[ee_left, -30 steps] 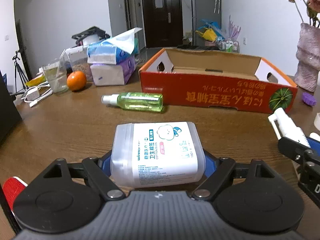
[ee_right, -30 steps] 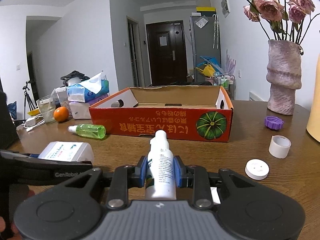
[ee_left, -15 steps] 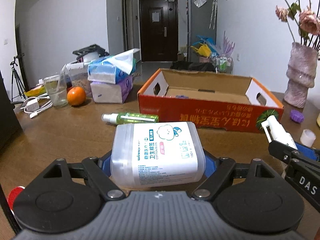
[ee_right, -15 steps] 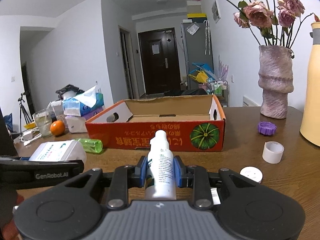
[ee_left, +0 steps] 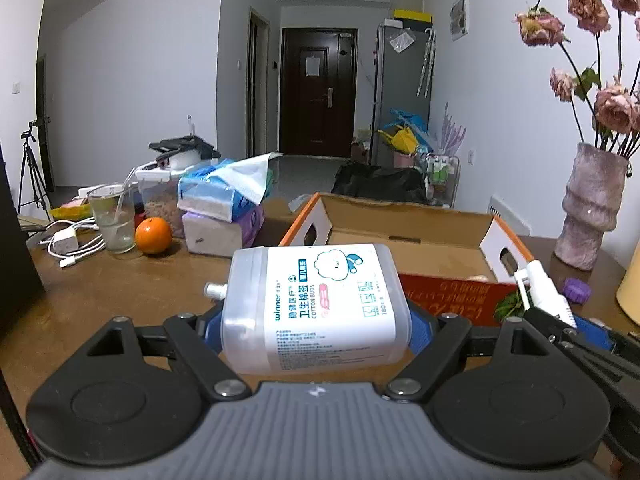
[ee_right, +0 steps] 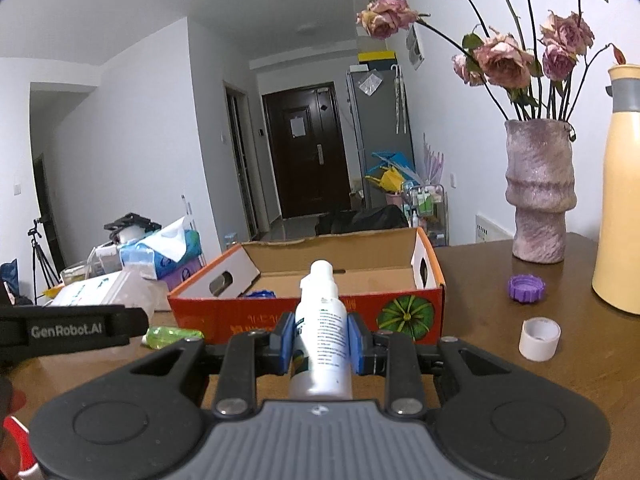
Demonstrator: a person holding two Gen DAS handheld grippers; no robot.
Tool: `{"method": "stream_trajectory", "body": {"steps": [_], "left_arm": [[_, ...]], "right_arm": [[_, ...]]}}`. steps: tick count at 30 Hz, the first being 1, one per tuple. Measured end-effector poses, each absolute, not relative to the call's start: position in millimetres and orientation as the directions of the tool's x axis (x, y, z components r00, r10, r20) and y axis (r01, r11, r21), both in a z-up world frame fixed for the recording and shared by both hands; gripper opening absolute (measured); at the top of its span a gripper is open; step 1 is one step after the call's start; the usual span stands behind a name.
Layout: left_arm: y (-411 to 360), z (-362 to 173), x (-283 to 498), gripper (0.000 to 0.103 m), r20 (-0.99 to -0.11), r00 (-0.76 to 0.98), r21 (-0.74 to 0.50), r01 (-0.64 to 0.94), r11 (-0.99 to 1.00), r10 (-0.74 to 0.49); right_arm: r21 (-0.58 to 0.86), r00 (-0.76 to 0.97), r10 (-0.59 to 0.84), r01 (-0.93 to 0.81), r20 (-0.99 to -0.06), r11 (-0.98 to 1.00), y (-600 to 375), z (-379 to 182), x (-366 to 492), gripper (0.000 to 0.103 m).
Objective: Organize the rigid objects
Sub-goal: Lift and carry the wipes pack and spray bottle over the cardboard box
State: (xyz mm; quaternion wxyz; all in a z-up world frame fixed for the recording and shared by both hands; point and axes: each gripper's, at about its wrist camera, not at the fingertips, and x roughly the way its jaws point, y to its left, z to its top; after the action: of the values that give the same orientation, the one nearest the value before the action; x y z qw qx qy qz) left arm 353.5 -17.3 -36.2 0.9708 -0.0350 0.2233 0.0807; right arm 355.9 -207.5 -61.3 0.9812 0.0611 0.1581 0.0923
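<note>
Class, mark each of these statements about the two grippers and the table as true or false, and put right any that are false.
1. The left gripper holds a box of cotton buds. True.
2. The right gripper is empty. False: it is shut on a white spray bottle.
3. The cardboard box has its top open. True.
4. The purple cap lies inside the cardboard box. False: it lies on the table, near the vase.
5. The orange sits beside a glass. True.
</note>
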Motion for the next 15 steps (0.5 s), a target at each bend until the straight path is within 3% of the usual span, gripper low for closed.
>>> {"method": "stream_trajectory", "body": {"steps": [15], "left_arm": [[-20.4,-15.3,377.5,0.084,-0.383,0.913,-0.077,-0.185,0.980,0.143]], "right_arm": [[0.175,0.948,0.184,-0.141,-0.261,0.974,-209.6,-44.4,382.0,0.027]]}}
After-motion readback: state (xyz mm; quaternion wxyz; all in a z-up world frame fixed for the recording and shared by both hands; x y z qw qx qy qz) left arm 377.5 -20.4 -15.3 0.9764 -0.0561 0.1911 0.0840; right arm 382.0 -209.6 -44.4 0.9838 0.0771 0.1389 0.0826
